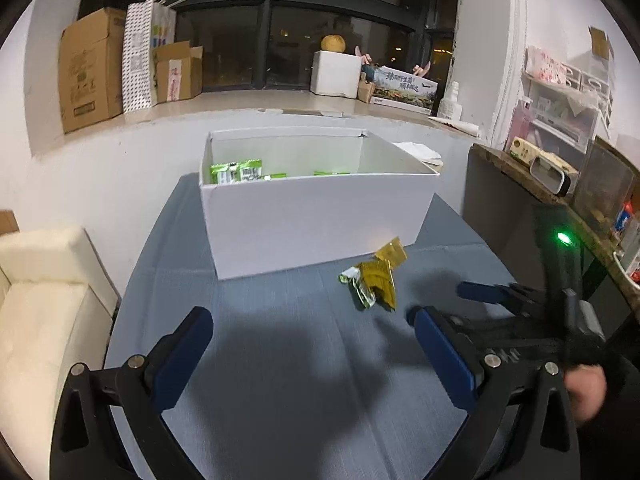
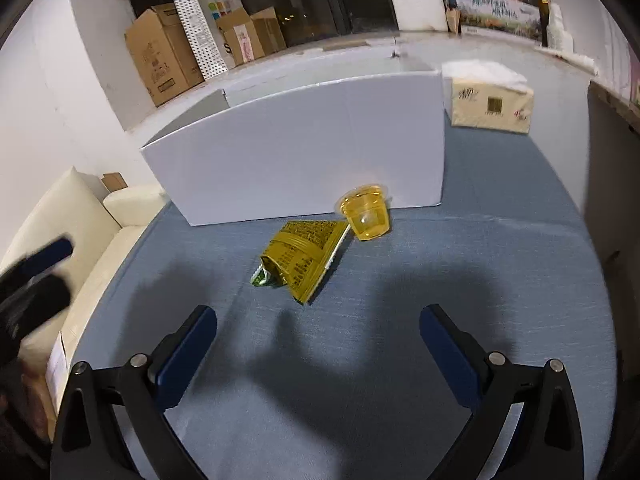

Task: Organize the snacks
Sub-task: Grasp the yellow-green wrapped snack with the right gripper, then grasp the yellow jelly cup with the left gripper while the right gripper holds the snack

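A white open box (image 1: 312, 216) stands on the blue table; green snack packets (image 1: 238, 172) lie inside it. In front of the box lie an olive-yellow snack packet (image 2: 304, 256) and a yellow jelly cup (image 2: 366, 216) on its side; both show in the left wrist view, the packet (image 1: 374, 284) and the cup (image 1: 394, 252). My left gripper (image 1: 312, 332) is open and empty above the table, short of the packet. My right gripper (image 2: 318, 328) is open and empty, just short of the packet; it also shows in the left wrist view (image 1: 448, 304).
A tissue pack (image 2: 492, 100) lies right of the box. A cream sofa (image 1: 44, 300) stands left of the table. A dark shelf (image 1: 540, 184) with clutter stands on the right. Cardboard boxes (image 1: 92, 68) and a paper bag (image 1: 144, 52) sit on the window ledge.
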